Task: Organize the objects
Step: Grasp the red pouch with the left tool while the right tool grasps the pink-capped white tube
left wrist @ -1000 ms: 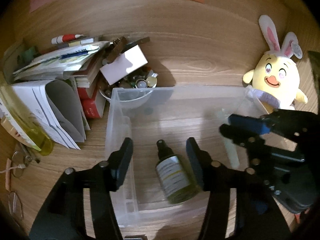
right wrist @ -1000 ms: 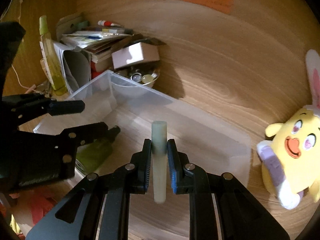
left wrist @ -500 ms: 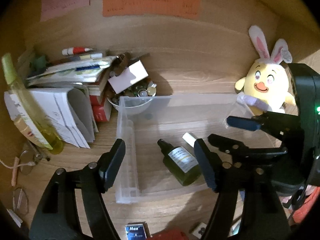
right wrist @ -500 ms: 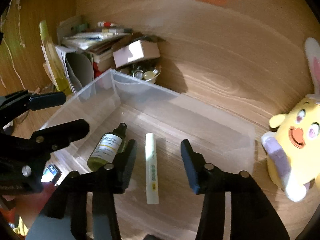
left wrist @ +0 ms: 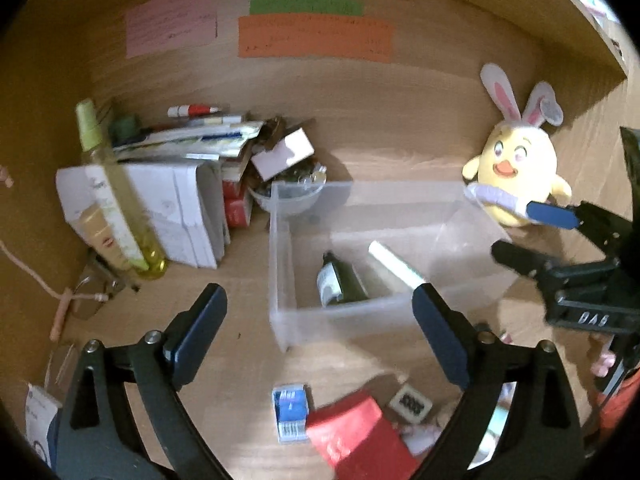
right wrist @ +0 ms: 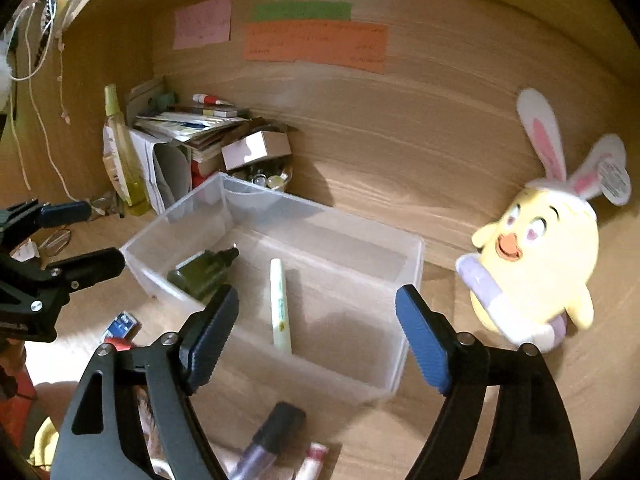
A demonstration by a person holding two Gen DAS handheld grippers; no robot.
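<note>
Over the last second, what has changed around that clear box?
The right gripper let go of the pale tube, which now lies in the clear box beside the green bottle. Both it and the left gripper drew back, empty, jaws opening. The bottle, the plush chick and the paper pile stayed put.

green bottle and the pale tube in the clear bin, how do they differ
The green bottle is dark olive, short and stout, with a black spray cap and a label; the pale tube is cream-white, long and thin. The bottle lies near the bin's left corner, while the tube lies nearer the middle of the floor. Both lie flat on their sides, apart from each other, inside the clear bin, and neither is in a claw.
</note>
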